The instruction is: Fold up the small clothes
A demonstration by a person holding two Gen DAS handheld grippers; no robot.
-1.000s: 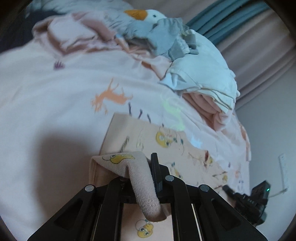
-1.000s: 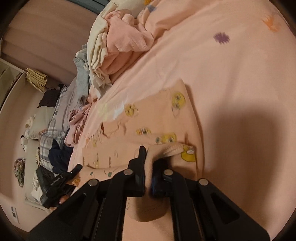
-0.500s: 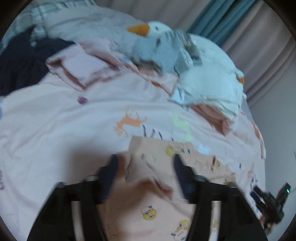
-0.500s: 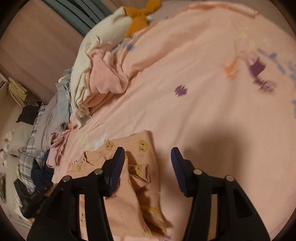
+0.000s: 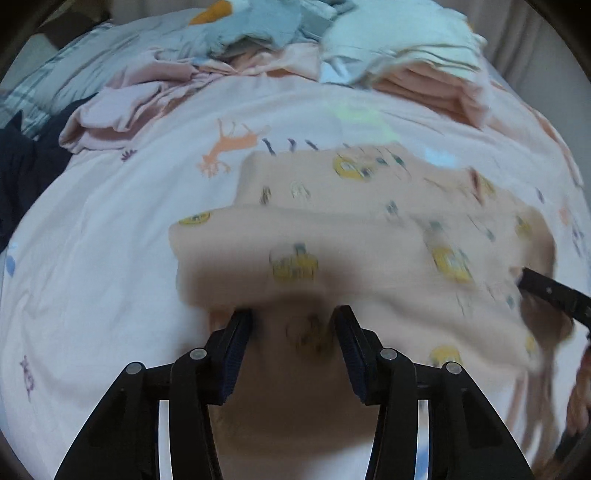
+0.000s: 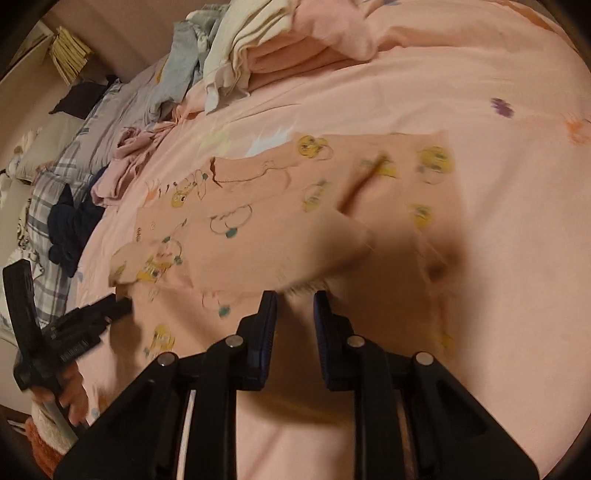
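A peach small garment (image 5: pixel 369 236) printed with yellow cartoon figures lies flat on the pink bedsheet (image 5: pixel 110 229), with a folded flap on top. My left gripper (image 5: pixel 293 321) hovers over the garment's near edge. Its jaws are closing, with blurred cloth showing below the gap and nothing pinched. In the right wrist view the same garment (image 6: pixel 295 206) spreads ahead of my right gripper (image 6: pixel 295 306). Those jaws are also closing, a fuzzy hem just beyond the tips, and the pads are not pressing on it. Each view shows the other gripper at its edge: right gripper (image 5: pixel 550 295), left gripper (image 6: pixel 74 325).
A heap of clothes (image 5: pixel 147 99) and a grey plush goose (image 5: pixel 251 22) lie at the far side. Beside them is a folded stack (image 5: pixel 417 70). A dark garment (image 6: pixel 70 221) and plaid bedding (image 6: pixel 48 192) sit toward the left. A hand (image 6: pixel 70 402) holds the left gripper.
A second ago both grippers were shut on folded parts of the garment. They let go and opened wide, and now stand narrower over its near edge, with the flaps lying on the garment.
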